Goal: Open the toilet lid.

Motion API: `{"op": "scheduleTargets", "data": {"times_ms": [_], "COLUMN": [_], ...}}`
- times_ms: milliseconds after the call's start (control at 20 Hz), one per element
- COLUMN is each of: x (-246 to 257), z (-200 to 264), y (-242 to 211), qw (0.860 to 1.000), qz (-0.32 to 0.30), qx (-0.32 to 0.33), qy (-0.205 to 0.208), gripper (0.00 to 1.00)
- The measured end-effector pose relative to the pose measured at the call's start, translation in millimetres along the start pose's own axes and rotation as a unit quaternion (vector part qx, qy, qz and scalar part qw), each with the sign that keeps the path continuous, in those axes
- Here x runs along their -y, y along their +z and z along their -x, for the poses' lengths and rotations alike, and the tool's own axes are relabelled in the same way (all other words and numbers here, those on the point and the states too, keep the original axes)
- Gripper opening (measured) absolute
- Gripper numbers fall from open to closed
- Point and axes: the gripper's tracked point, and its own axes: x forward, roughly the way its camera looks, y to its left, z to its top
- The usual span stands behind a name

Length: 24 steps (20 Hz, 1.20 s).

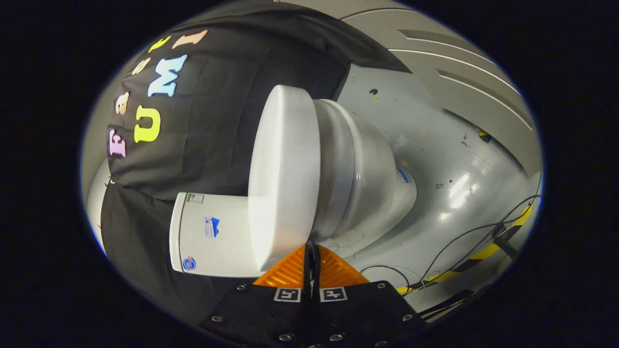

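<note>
While its two fingers (290,270) press together with only a thin slit between them, the hand-held gripper (312,251) holds nothing. Just ahead, toward 12 o'clock, its tips meet the edge of the closed toilet lid (285,169). At 10 o'clock sits the cistern (213,237); at 2 o'clock, grey floor (454,159).

1. The floor (449,159) is smooth, glossy grey, scuffed with small dark marks.
2. The toilet (367,183) stands on it by its base.
3. Thin black cables (464,237) trail over it near the toilet.
4. Yellow-and-black tape (483,253) runs along it beside the cables.
</note>
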Motion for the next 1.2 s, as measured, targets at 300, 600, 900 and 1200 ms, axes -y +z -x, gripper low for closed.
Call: {"op": "scheduleTargets", "data": {"times_ms": [300,600,900,1200], "x": [-25,-53,-90,-116], "z": [13,24,35,38], "y": [3,6,5,0], "qw": [0.999,0.997,0.991,0.984], "qz": [0.026,0.055,0.098,0.132], "qx": [0.024,0.050,0.086,0.110], "qy": [-0.015,-0.034,-0.036,-0.046], "gripper": [0.00,0.00,0.00,0.00]}}
